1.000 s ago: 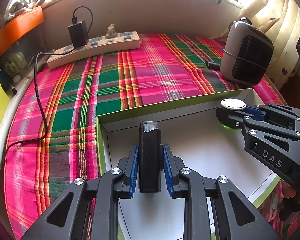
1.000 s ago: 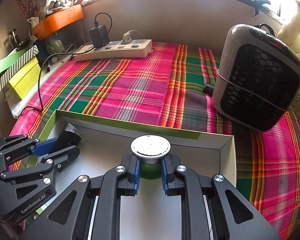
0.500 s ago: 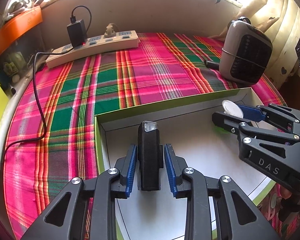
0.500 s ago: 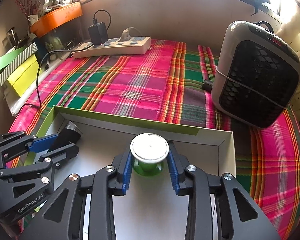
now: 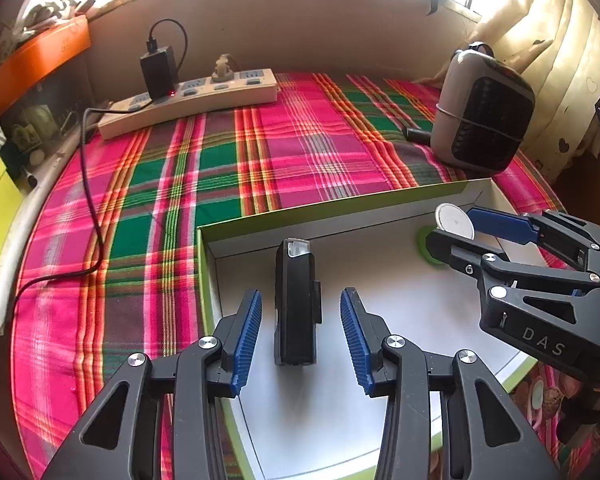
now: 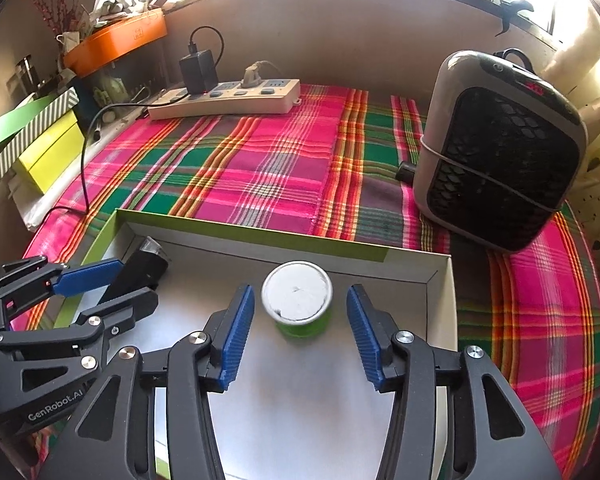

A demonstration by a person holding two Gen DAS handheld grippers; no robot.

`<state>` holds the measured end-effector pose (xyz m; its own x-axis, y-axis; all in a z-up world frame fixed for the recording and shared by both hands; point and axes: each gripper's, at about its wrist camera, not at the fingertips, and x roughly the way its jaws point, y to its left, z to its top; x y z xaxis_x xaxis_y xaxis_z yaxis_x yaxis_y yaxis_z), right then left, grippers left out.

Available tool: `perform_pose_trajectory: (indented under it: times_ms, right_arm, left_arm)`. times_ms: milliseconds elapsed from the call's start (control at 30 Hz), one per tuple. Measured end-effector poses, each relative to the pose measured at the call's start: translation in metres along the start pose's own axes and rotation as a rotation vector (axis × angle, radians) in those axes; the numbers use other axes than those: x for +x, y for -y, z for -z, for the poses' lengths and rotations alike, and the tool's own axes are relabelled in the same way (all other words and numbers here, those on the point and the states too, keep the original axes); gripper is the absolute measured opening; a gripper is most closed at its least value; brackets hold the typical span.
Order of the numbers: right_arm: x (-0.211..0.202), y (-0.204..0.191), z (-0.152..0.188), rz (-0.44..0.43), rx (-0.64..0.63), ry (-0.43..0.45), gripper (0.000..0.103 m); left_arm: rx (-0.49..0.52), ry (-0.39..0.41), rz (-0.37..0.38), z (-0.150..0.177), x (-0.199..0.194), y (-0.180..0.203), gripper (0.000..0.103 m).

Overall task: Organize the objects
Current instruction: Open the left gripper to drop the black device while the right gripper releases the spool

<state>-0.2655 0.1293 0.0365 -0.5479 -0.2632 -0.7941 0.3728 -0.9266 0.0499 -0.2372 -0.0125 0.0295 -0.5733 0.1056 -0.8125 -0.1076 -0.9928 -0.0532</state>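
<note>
A shallow white box with a green rim lies on the plaid cloth. A black oblong device lies inside it at the left; it also shows in the right wrist view. My left gripper is open, its blue pads apart on either side of the device. A small green cup with a white lid stands in the box at the right; it also shows in the left wrist view. My right gripper is open around it without touching.
A grey fan heater stands at the back right. A power strip with a black charger lies along the back wall, its cable trailing down the left. Yellow and striped boxes sit at the left edge.
Both grippers have opened. The left let go of the black device and the right let go of the green cup; both things now rest in the box.
</note>
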Motion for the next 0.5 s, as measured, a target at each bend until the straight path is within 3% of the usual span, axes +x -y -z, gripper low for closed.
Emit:
perform_pose_trajectory:
  times_ms: [500]
  right_arm:
    - [-0.025,0.0,0.011,0.015,0.01,0.034,0.05]
  left_arm:
    - [-0.016,0.043,0.002,0.009,-0.028,-0.002,0.04]
